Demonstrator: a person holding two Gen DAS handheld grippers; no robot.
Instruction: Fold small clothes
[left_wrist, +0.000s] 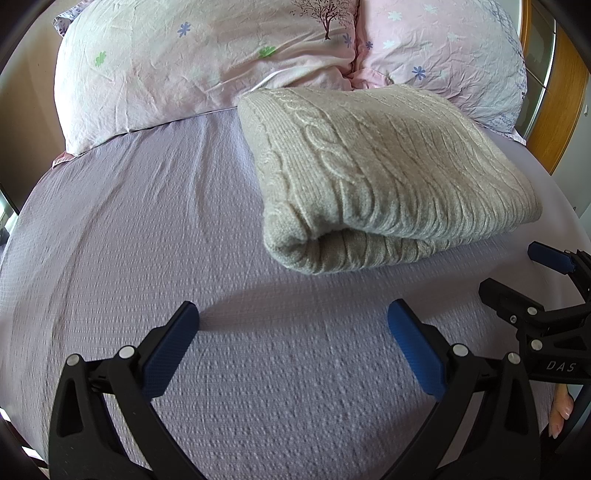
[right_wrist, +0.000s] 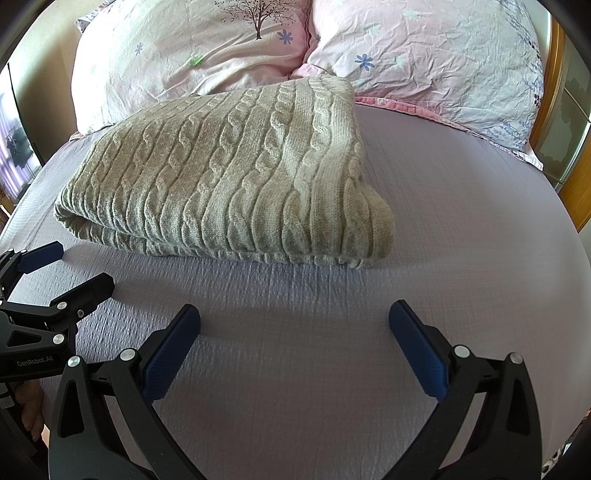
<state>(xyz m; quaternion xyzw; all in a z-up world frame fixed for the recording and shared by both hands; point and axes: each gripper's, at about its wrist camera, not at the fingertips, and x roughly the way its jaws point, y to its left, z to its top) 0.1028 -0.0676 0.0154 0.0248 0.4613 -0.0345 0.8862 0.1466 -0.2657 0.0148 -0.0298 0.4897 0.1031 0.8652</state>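
Left wrist: sweater (left_wrist: 384, 173) rolled fold edge | right wrist: ribbed hem | both tools (left_wrist: 293, 321) (right_wrist: 294, 321) apart, empty

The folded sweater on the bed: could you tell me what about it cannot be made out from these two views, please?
- Sweater, right wrist view: sleeves and neckline are tucked inside the folds, so the garment type is uncertain.
- Left wrist view: its far edge meets the pillows; any gap is hidden.
- Its underside is hidden against the bedsheet.
- Right claw, left wrist view: cut off by the edge.
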